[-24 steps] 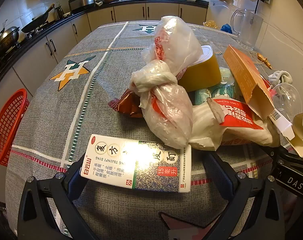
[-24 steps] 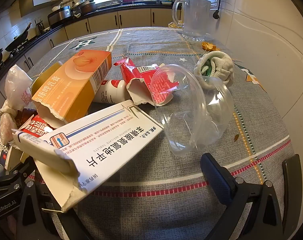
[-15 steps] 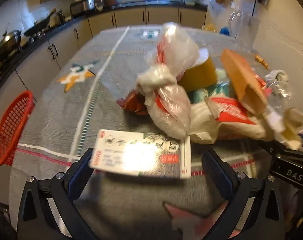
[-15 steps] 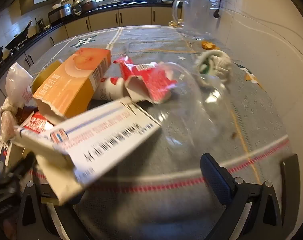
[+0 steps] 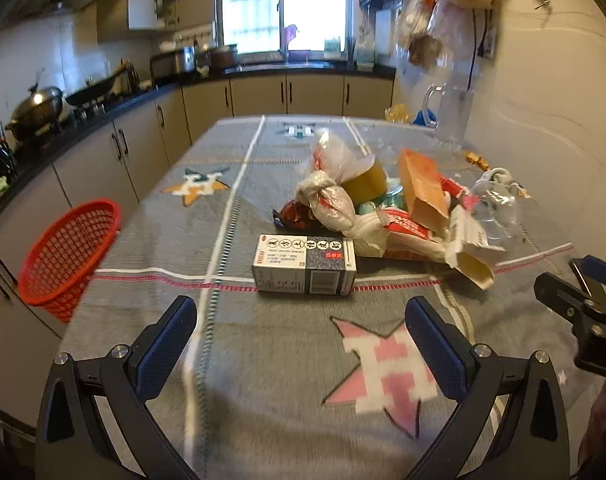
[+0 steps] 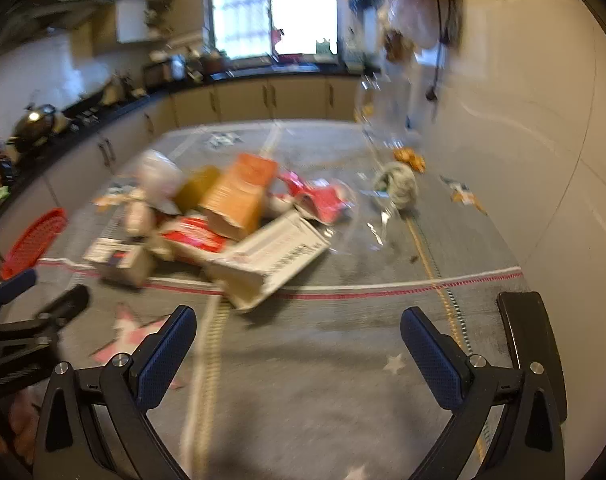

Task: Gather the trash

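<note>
1. The left gripper (image 5: 301,344) is wide open and holds nothing. It hangs over the grey tablecloth (image 5: 263,380).
2. The right gripper (image 6: 299,344) is wide open too, with nothing in it.
3. Past the left gripper lies a small white box (image 5: 305,270), not touching it.
4. Behind the box sits the trash pile (image 5: 387,204): tied plastic bags, an orange carton, torn wrappers.
5. A red basket (image 5: 69,250) sits at the table's left edge.
</note>
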### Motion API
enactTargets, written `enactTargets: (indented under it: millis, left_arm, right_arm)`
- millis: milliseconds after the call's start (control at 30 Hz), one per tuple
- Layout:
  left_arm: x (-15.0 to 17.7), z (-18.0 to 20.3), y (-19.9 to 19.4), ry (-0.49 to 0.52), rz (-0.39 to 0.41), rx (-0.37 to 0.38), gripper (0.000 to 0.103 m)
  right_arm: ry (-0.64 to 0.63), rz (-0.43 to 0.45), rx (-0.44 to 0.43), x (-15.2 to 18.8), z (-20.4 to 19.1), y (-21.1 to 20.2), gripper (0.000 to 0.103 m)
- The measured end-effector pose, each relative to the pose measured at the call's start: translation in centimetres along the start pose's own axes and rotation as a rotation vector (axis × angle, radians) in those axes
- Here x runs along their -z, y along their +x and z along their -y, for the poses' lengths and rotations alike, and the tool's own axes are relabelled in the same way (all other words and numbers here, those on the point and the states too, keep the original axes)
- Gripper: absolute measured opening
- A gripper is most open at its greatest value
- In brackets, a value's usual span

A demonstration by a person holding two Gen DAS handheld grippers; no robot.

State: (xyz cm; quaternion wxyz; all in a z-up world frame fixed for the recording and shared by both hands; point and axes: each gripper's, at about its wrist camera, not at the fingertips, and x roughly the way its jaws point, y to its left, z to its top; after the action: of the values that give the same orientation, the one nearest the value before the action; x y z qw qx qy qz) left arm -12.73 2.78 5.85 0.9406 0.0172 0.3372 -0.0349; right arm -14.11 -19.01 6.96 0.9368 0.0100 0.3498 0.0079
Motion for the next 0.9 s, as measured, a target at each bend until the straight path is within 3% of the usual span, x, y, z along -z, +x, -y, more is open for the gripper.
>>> enactTargets:
  millis: [233,433,900]
  left_arm:
    - [1.9,-0.6,-3.4,-0.007,0.065,-0.016,0.103]
    - [3.0,-0.3,-3.6,0.019,0.077,-0.048,0.103]
    - [3.4,-0.2,-2.7,0.029,0.041,-0.045,0.103]
  right_arm:
    - [-0.056,0.101,-0.044,2.8,-2.3,-4.7,0.099]
    - [-0.065,0.092,-0.044,3.0,-2.2,-4.2,0.099]
    - [-0.048,0.047,-0.010,3.3,-1.9,-2.9,0.099]
